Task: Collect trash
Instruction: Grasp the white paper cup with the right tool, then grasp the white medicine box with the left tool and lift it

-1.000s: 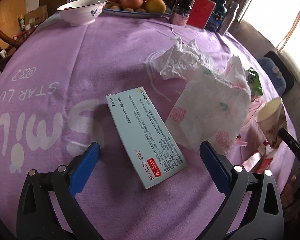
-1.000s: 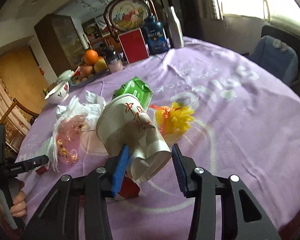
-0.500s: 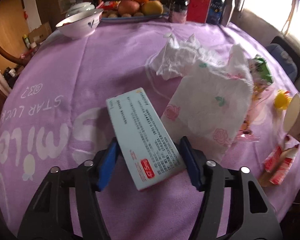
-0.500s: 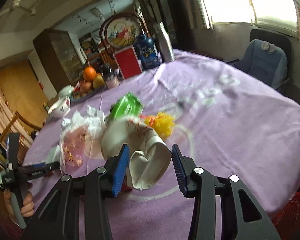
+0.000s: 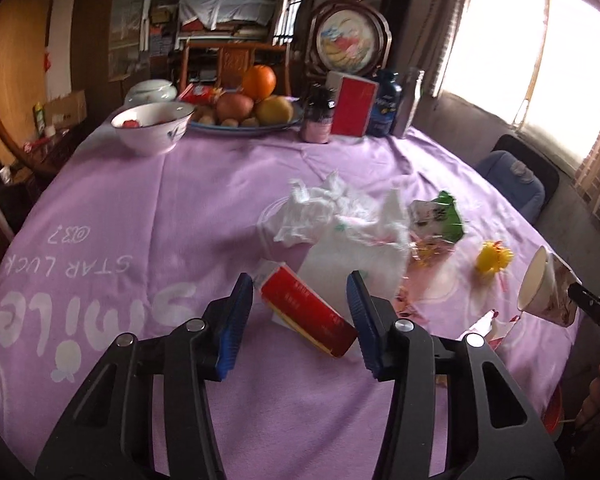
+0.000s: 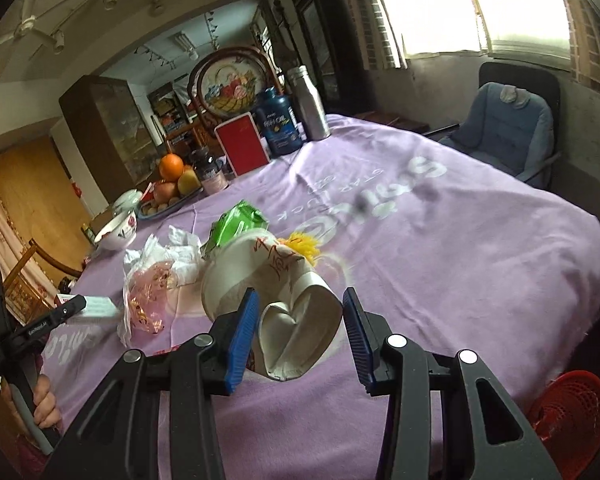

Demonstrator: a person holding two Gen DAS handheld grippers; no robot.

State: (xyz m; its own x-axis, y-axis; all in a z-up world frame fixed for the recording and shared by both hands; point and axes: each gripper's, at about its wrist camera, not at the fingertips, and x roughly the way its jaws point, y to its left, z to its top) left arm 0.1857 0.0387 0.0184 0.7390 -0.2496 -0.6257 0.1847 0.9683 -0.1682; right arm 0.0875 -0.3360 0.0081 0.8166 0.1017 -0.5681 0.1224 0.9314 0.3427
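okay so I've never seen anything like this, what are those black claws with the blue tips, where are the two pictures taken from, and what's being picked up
Those claws are handheld tools: a person holds one two-finger gripper in each hand, and a wide-angle camera on each looks forward along its fingers. So each picture is taken from one gripper.

In the left-hand view, the left gripper is closing its blue pads on a medicine box, which is lifted and tilted, red side up. In the right-hand view, the right gripper squeezes a dented paper cup.

Both hover over a round table under a purple cloth. Left on it are crumpled tissue, a green packet, a yellow scrap and a clear bag with pink bits. At the far side stand a bowl, a fruit plate and bottles. A red basket sits on the floor, perhaps for the trash.
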